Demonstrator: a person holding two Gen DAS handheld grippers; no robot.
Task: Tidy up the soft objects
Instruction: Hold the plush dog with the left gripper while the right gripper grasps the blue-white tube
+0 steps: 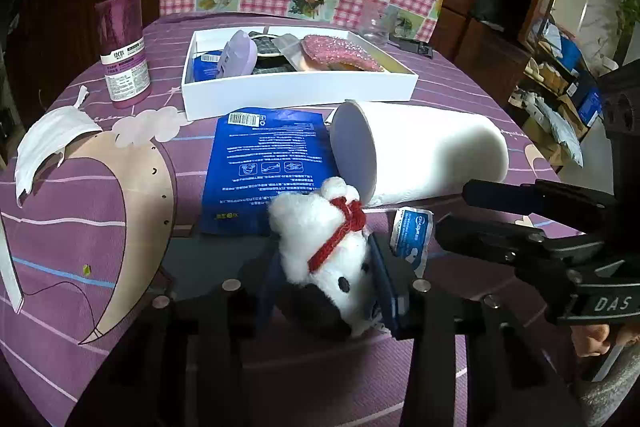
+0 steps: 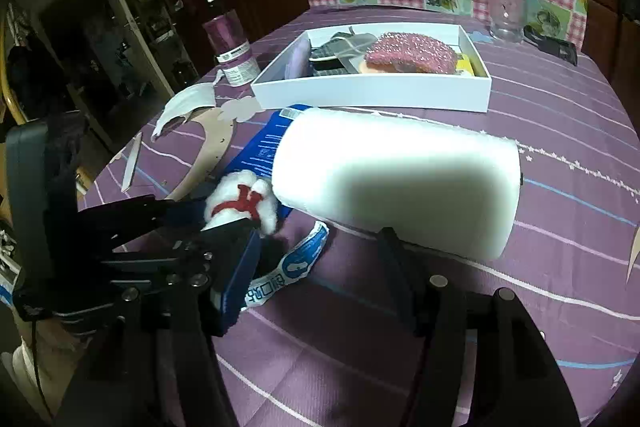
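- Gripping the white plush toy (image 1: 324,247) with red scarf, the left gripper (image 1: 326,291) has its blue pads pressed on both sides of it, near the table's (image 1: 280,379) front edge.
- Right gripper (image 2: 320,267) part open, nothing clamped; white foam roll (image 2: 400,183) lies just ahead between its fingers, on its side mid-table.
- Blue packet (image 1: 268,163) flat beside roll.
- White box (image 1: 296,87) toward far edge, holds pink sparkly pad (image 1: 340,53).
- Purple bottle (image 1: 124,47) upright at left edge.
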